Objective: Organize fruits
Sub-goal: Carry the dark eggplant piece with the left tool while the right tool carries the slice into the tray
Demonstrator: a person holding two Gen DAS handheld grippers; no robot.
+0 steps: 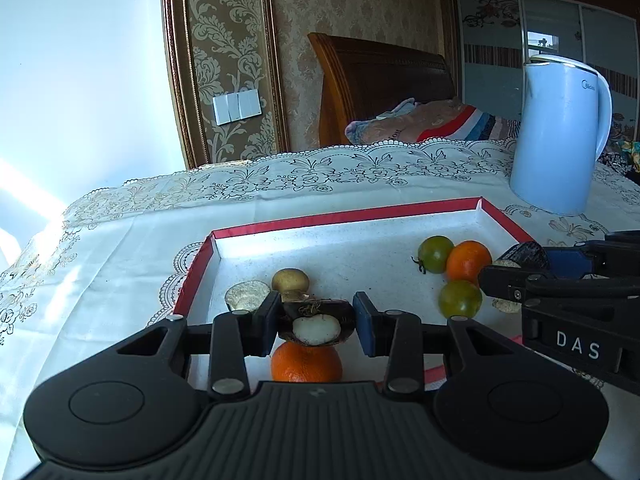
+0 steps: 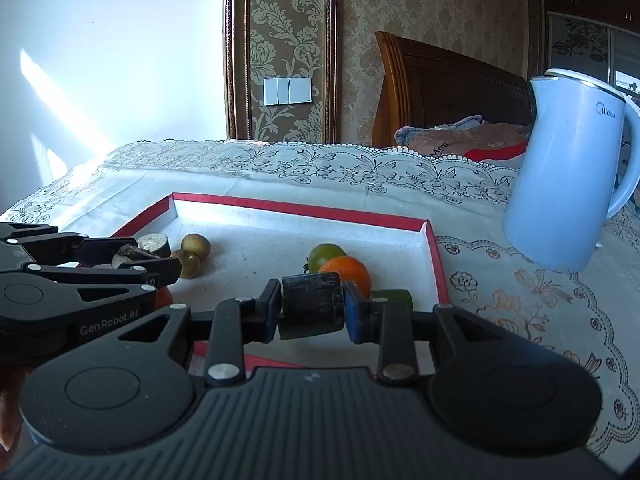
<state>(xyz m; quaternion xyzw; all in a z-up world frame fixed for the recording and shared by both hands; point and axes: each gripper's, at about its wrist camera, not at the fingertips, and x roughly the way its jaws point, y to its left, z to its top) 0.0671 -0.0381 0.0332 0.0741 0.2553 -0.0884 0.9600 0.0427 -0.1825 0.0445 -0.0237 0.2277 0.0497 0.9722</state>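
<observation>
The left gripper [image 1: 316, 322] pinches a dark-skinned piece [image 1: 316, 322] with a white cut face, held clear above an orange [image 1: 307, 362] that lies at the near edge of the red-rimmed tray [image 1: 344, 214]. The right gripper [image 2: 312, 306] is clamped on a dark cylindrical chunk [image 2: 312, 306], also lifted over the tray floor; what kind of fruit either dark piece is, the views do not make plain. Both grippers hang side by side over the tray, the right one showing at the right edge of the left wrist view. On the tray's left side lie a cut piece [image 1: 247, 294] with a pale face and a brownish round fruit [image 1: 290, 279] just beside it; the right wrist view shows a second brownish one [image 2: 187, 263] touching the first. On the tray's right side a green tomato [image 1: 436, 253] and a second orange [image 1: 468, 261] touch, with another green tomato [image 1: 460, 299] just in front of them. The tray sits on a worktop covered by a lace-patterned cloth [image 1: 280, 176]. A pale blue kettle [image 1: 560, 136] stands upright on the cloth beyond the tray's far right corner. Behind the worktop are a wooden headboard [image 1: 380, 76] and folded bedding [image 1: 420, 120].
</observation>
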